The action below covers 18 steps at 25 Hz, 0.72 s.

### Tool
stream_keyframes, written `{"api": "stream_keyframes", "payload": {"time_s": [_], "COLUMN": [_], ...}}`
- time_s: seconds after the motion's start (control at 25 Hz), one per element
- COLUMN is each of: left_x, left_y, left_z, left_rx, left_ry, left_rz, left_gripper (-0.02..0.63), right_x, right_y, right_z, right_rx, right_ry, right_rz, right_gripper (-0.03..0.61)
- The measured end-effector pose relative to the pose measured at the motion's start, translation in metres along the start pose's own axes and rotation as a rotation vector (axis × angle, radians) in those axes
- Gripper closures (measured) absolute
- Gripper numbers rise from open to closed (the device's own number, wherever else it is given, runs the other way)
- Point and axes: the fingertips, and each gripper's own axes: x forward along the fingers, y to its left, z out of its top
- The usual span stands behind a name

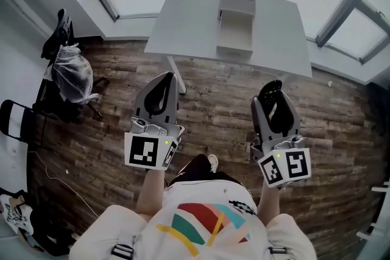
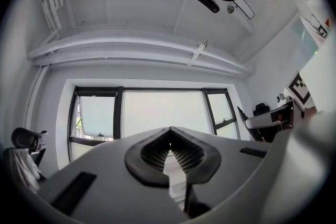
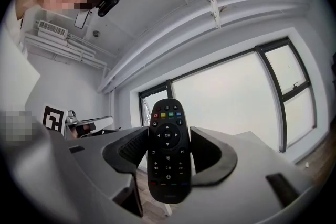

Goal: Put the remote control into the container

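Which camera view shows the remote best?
Right gripper view: the remote faces the camera, buttons clear, gripped between the jaws. Head view shows it only as a small dark shape in the right hand-held gripper. Left gripper view doesn't show it.

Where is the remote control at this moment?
The remote control is clamped between the jaws of the right gripper, at the head view's right, over the wood floor and short of the table that holds the container.
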Motion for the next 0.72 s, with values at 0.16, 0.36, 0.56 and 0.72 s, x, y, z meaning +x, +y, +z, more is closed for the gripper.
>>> {"api": "stream_keyframes", "payload": {"time_s": [0.16, 0.36, 0.56, 0.72], "left_x": [0.026, 0.067, 0.124, 0.173], "left_y": [0.001, -0.005, 0.018, 0.045], "left_z": [-0.003, -0.015, -0.026, -0.032], "left_rx": [-0.005, -0.011, -0.037, -0.049], "left_ry": [-0.008, -0.015, -0.036, -0.064], "left_rz": [-0.018, -0.079, -0.099, -0.107], "left_gripper": [0.607, 0.607, 0.607, 0.607], "right_x": [0.014, 0.040, 0.095, 0.147], "right_y": [-0.015, -0.036, -0.056, -0.072], "right_z": [-0.001, -0.006, -0.006, 0.001], "right_rx": [0.003, 0.001, -0.014, -0.027], "right_ry": [0.000, 0.006, -0.005, -0.010], "right_rz": [-0.018, -0.045, -0.069, -0.075], "right_gripper": [0.326, 0.325, 0.326, 0.325]}}
